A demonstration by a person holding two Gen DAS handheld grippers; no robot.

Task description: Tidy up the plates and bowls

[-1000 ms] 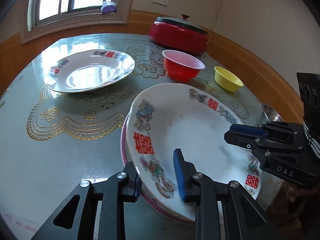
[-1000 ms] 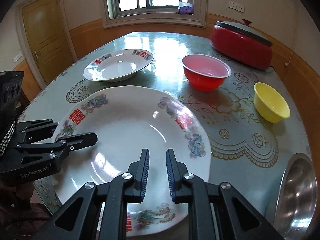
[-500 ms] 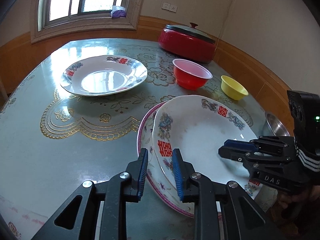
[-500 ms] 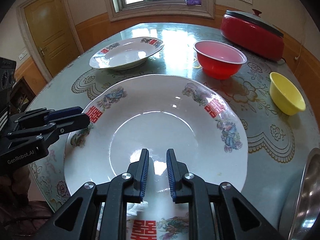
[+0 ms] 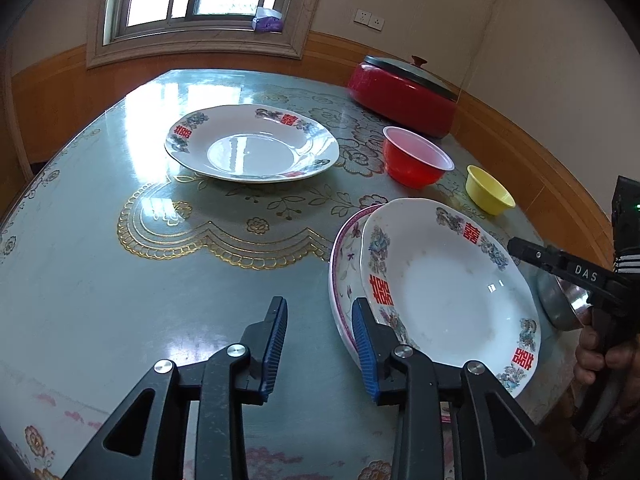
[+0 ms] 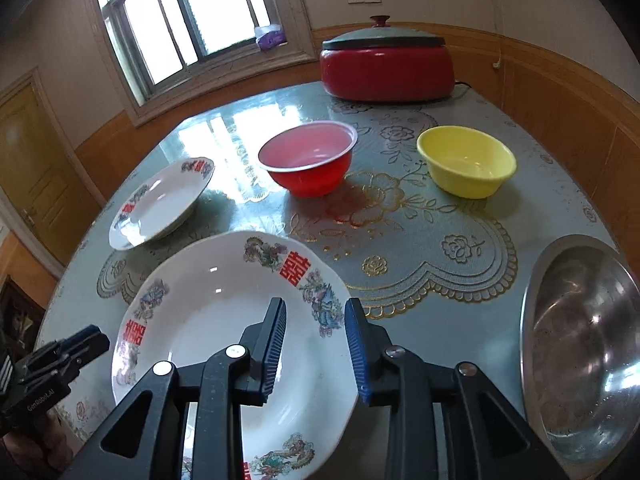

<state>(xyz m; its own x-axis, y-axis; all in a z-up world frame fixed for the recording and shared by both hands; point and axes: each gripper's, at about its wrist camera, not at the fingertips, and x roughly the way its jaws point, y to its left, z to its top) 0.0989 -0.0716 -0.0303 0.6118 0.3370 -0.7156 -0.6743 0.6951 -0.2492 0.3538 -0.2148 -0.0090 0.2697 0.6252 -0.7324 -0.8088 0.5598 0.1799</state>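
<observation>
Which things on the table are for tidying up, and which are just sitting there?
For the job:
- white plate with red characters, stacked on a pink-rimmed plate
- second white patterned plate
- red plastic bowl
- yellow plastic bowl
- shiny steel bowl

Just lying about:
- red cooker with dark lid
- purple packet on the windowsill

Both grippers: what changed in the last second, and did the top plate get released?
Yes. The left gripper, which held the rim of the top plate a second ago, has opened and backed off to its left. The right gripper has also opened and lifted away. The plate now rests on the pink-rimmed plate. The far plate, red bowl, yellow bowl and steel bowl stayed put.
</observation>
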